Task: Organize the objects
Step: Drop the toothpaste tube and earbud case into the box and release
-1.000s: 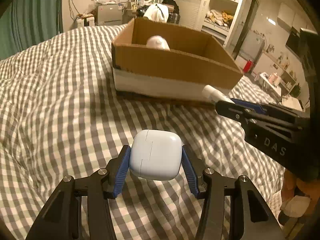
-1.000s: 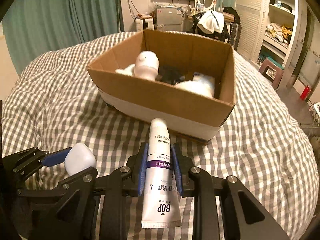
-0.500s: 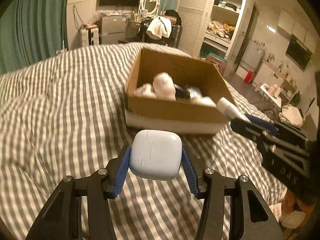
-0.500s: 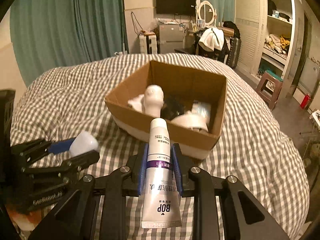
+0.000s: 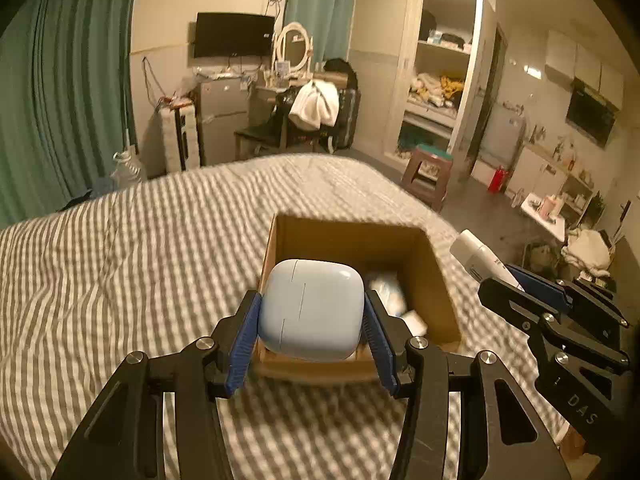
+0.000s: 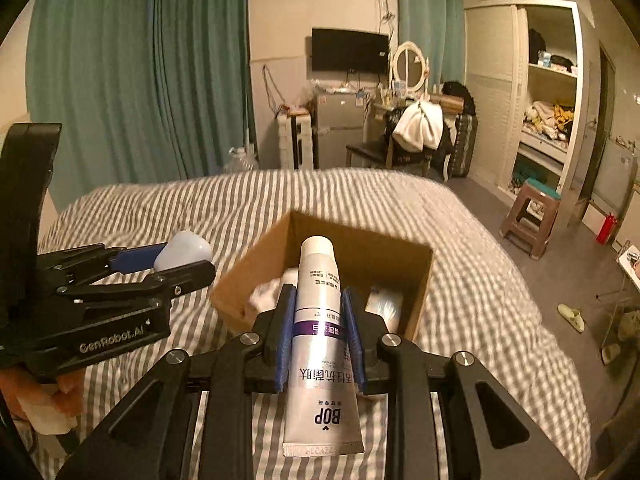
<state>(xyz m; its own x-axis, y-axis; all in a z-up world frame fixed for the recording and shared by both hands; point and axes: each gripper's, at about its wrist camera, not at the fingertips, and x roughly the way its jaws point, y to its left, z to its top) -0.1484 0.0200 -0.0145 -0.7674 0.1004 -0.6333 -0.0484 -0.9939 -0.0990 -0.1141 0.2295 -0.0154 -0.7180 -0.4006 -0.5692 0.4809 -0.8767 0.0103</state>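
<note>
My left gripper [image 5: 312,312] is shut on a pale blue rounded case [image 5: 310,308] and holds it in the air above the near edge of an open cardboard box [image 5: 360,236] on the bed. My right gripper [image 6: 318,316] is shut on a white BOP tube [image 6: 320,340], cap forward, held over the same box [image 6: 360,240]. White items [image 5: 390,292] lie inside the box. The right gripper with the tube [image 5: 480,258] shows at the right of the left wrist view. The left gripper with the case [image 6: 182,254] shows at the left of the right wrist view.
The box sits on a grey checked bedspread [image 5: 140,260]. Beyond the bed stand a brown stool [image 6: 530,216], a chair with white clothes [image 6: 416,128], a small fridge [image 6: 338,128], an open wardrobe [image 6: 548,92] and green curtains [image 6: 120,80].
Both grippers have risen and come in over the box, which now looks smaller and lower in both views. Each still holds its object.
</note>
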